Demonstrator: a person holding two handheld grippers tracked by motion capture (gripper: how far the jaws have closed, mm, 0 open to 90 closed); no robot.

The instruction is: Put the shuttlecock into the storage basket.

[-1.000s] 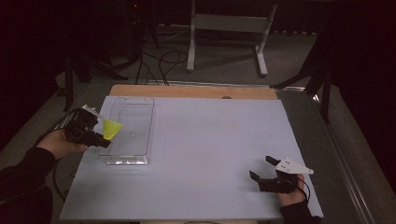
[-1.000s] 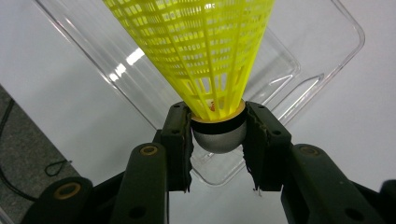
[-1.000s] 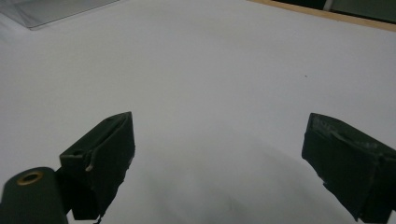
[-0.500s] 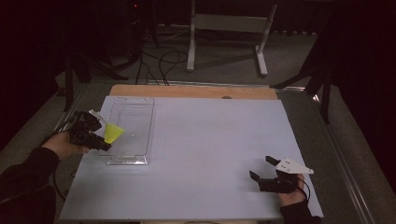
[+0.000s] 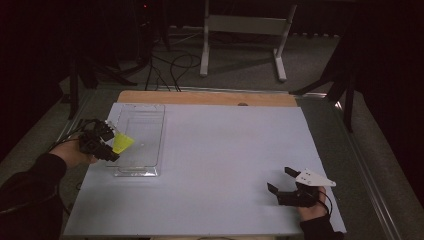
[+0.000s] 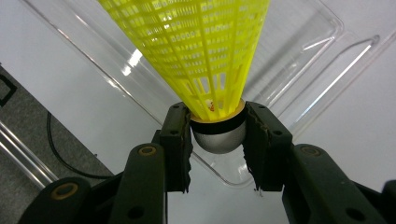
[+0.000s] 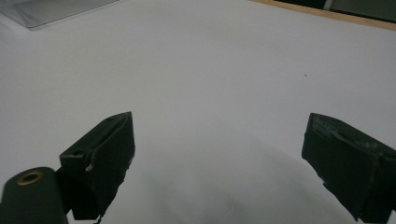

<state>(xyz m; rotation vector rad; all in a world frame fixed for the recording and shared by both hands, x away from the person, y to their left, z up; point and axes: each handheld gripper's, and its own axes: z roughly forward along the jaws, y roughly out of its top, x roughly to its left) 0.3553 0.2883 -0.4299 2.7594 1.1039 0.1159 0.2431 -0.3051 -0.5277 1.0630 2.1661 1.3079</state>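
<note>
Over the tray (image 5: 142, 170), the left gripper (image 6: 218, 140), clamped on the shuttlecock (image 6: 196, 51), should lower before releasing; the right gripper (image 5: 282, 185) rests with jaws apart.

room: dark | floor (image 5: 240, 60): grey, black cables (image 5: 175, 65) | white frame stand (image 5: 245, 30) behind | table (image 5: 210, 97): wooden edge

A yellow plastic shuttlecock (image 6: 205, 56) with a mesh skirt and a rounded grey cap is held off the surface, its skirt fanned out over the near left edge of a clear plastic tray (image 5: 150, 117).
</note>
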